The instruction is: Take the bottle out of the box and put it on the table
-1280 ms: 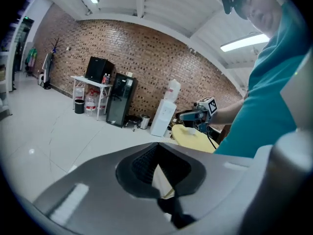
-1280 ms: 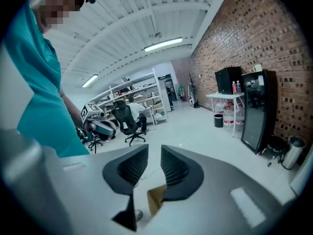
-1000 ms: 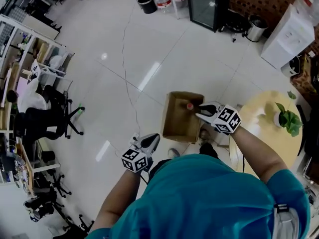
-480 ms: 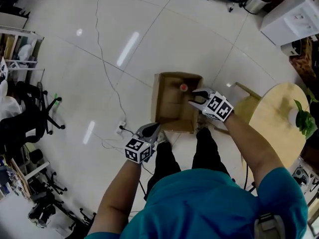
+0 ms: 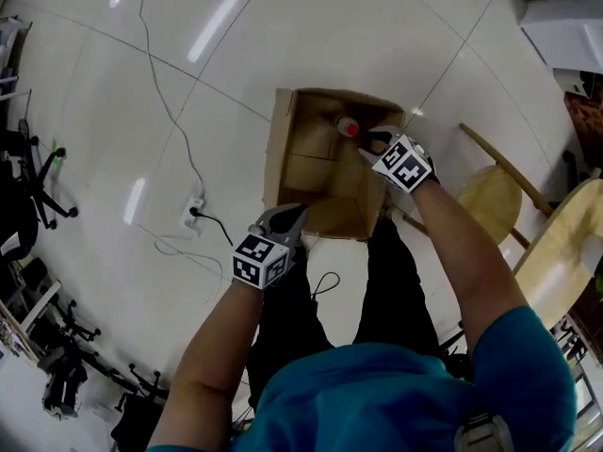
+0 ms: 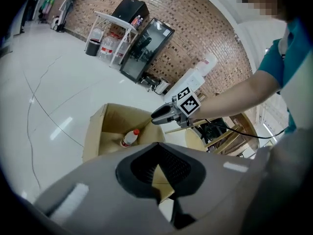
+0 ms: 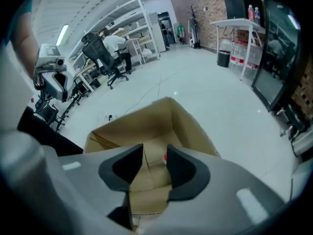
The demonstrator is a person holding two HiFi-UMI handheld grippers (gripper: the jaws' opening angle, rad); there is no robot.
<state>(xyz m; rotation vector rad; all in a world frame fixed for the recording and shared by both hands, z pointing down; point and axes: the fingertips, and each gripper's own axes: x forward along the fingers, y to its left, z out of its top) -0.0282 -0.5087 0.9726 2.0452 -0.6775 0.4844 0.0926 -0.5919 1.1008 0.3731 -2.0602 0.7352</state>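
Observation:
An open cardboard box point(image 5: 279, 149) stands on the white floor. Inside it, toward the far right corner, stands a clear bottle point(image 5: 347, 126) with a red cap. My right gripper point(image 5: 374, 143) hangs over the box's right side, just beside the cap. It is open: its jaws have just been opening and hold nothing. Through its own gap point(image 7: 154, 153) I see the box point(image 7: 146, 121) and a sliver of red cap point(image 7: 165, 156). My left gripper point(image 5: 287, 217) is shut at the box's near edge, empty. The left gripper view shows the bottle point(image 6: 129, 138) and the right gripper point(image 6: 155, 118).
A wooden chair point(image 5: 490, 191) and a round wooden table point(image 5: 565, 243) stand right of the box. A power strip point(image 5: 193, 213) with cables lies on the floor to the left. The person's legs are just behind the box. Shelves and office chairs point(image 7: 105, 53) stand far off.
Both grippers have come down toward the box. The right one now sits over the box beside the bottle's cap, the left at the near edge. The box looks larger and closer.

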